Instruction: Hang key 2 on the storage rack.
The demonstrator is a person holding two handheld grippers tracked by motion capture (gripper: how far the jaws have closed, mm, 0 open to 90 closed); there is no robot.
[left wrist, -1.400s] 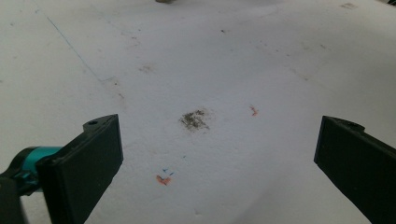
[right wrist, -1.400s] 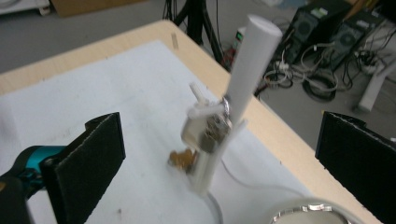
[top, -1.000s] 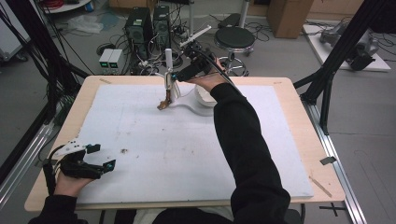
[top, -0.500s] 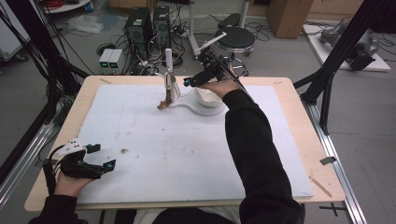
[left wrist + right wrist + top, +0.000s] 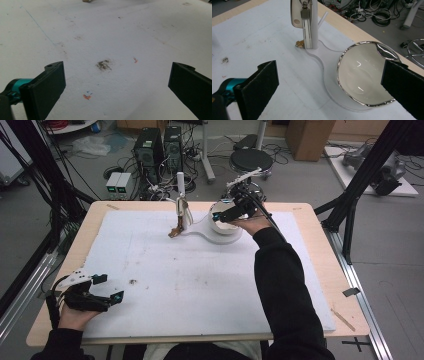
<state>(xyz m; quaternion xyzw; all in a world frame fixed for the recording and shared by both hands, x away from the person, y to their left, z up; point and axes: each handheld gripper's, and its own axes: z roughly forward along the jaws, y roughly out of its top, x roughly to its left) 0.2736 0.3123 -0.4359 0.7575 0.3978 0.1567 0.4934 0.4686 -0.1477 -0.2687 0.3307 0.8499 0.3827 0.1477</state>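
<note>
A white post stand rises from a flat white base at the back of the mat. A key fob with a metal key hangs from it, and a small brass piece lies at its foot. On the base's round end sits a white bowl with a silver rim. My right gripper hovers open just over the bowl, holding nothing. At the front left, my left gripper rests open over bare mat.
The white mat covers most of the wooden table. A dark smudge and small orange marks lie ahead of the left gripper. Computers, cables and a stool stand on the floor behind the table.
The right gripper has moved rightward from beside the stand and key to above the bowl. The left gripper has stayed put.
</note>
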